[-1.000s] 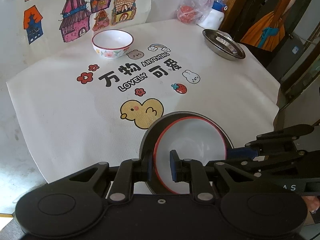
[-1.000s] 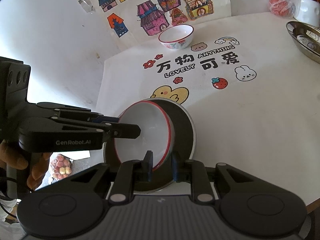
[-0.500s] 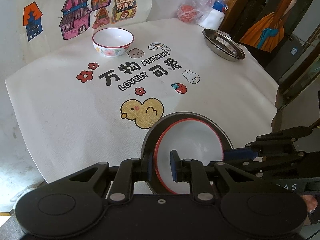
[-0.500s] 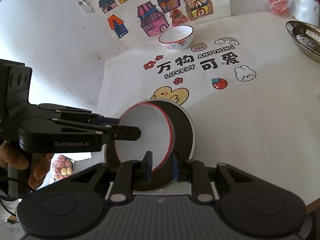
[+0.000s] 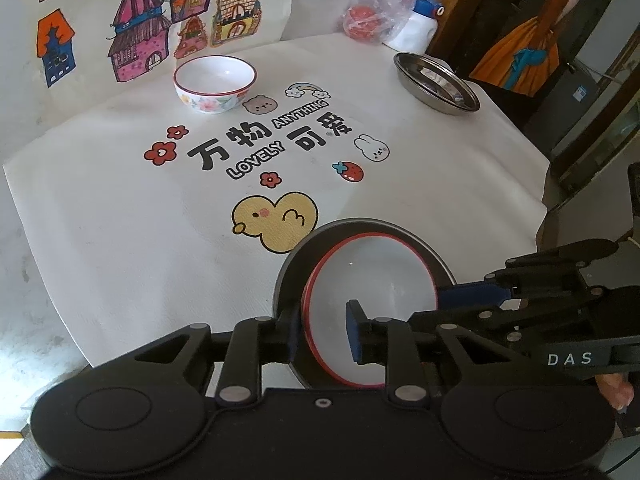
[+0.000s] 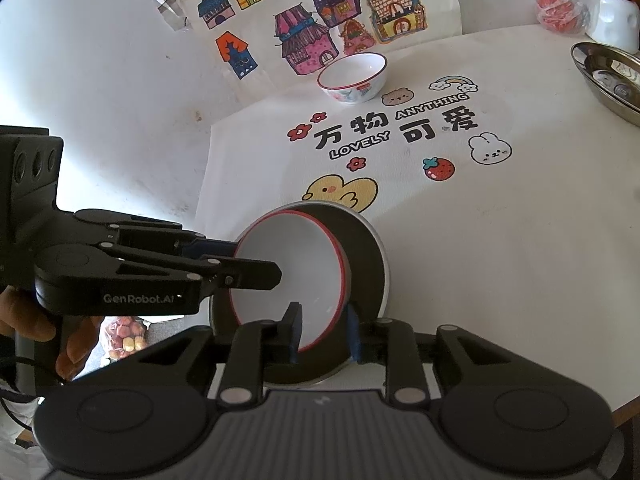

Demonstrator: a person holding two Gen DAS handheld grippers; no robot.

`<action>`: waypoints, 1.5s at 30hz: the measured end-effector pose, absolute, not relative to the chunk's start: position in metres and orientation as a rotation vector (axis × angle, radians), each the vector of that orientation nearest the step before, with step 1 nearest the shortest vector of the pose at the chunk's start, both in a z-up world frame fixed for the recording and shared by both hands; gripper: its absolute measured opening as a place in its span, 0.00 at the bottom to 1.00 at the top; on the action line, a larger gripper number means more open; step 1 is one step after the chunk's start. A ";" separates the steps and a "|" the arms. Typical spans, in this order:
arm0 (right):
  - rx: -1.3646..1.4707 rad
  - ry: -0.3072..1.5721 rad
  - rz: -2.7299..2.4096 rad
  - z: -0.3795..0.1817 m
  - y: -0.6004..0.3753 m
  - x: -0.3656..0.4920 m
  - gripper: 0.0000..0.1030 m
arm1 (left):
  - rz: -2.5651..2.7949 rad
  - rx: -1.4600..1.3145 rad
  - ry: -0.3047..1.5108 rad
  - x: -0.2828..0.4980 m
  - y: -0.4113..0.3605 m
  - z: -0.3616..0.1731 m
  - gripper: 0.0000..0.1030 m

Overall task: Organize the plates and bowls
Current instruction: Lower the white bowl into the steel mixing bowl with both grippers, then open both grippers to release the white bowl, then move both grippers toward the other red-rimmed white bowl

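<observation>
Nearest the cameras, a red-rimmed white bowl sits inside a dark metal plate at the near edge of the table. The left gripper straddles the bowl's left rim, its jaws opening, the pads no longer pressing. The right gripper straddles the rim on the opposite side (its jaws opening too), a small gap showing beside each pad. A hand grips the left tool's handle. Farther back a floral bowl stands alone near the house drawings. A steel dish lies at the far right, 1 plastic bag behind it.
</observation>
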State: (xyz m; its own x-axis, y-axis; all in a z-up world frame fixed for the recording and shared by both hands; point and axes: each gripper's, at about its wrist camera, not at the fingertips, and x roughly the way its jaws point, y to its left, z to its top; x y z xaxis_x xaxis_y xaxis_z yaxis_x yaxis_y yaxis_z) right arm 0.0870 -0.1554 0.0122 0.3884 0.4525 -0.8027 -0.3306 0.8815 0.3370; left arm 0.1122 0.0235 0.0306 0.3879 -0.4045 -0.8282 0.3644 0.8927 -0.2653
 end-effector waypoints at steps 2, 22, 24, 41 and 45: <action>0.130 1.061 0.502 0.012 -0.155 0.087 0.27 | -0.493 -0.043 1.066 0.112 0.024 0.031 0.26; 0.135 1.043 0.495 0.017 -0.156 0.087 0.32 | -0.505 -0.052 1.023 0.111 0.030 0.043 0.32; 0.138 1.037 0.496 0.019 -0.156 0.085 0.34 | -0.506 -0.055 1.022 0.111 0.030 0.043 0.33; 0.154 0.934 0.460 0.042 -0.173 0.099 0.89 | -0.436 -0.128 0.906 0.121 0.059 0.060 0.73; 0.171 0.928 0.456 0.041 -0.177 0.113 0.99 | -0.376 -0.166 0.886 0.134 0.070 0.055 0.91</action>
